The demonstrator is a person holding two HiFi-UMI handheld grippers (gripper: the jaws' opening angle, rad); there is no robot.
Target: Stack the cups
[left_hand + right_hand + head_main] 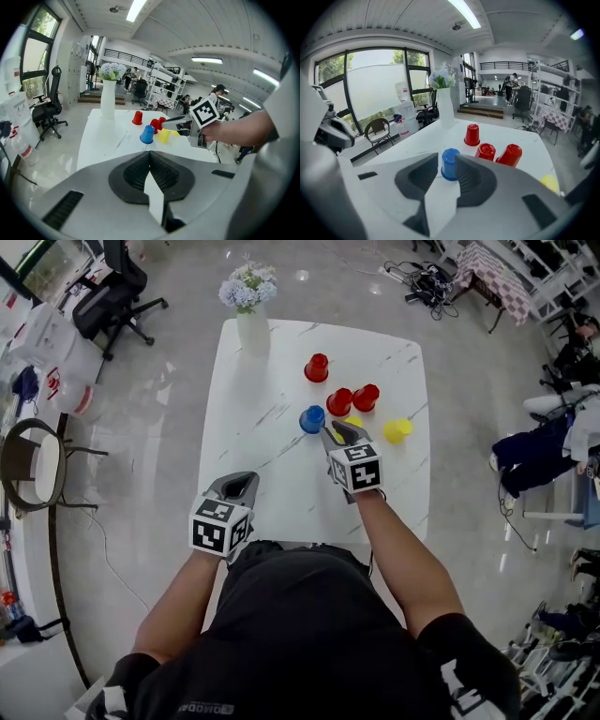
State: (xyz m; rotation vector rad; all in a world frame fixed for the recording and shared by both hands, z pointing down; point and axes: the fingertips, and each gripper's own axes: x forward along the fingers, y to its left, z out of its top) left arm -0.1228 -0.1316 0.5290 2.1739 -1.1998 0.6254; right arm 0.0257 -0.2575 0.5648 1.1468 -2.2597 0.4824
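Note:
On the white marble table stand a blue cup, three red cups and two yellow cups, all upside down. My right gripper hovers just in front of the blue cup, jaws apart. In the right gripper view the blue cup shows through the gap beyond the tips, untouched. The nearer yellow cup is partly hidden behind that gripper. My left gripper rests low near the table's front edge, shut and holding nothing.
A white vase with pale flowers stands at the table's far left corner. An office chair and a round chair stand on the floor to the left. Bare tabletop lies on the left half and near the front edge.

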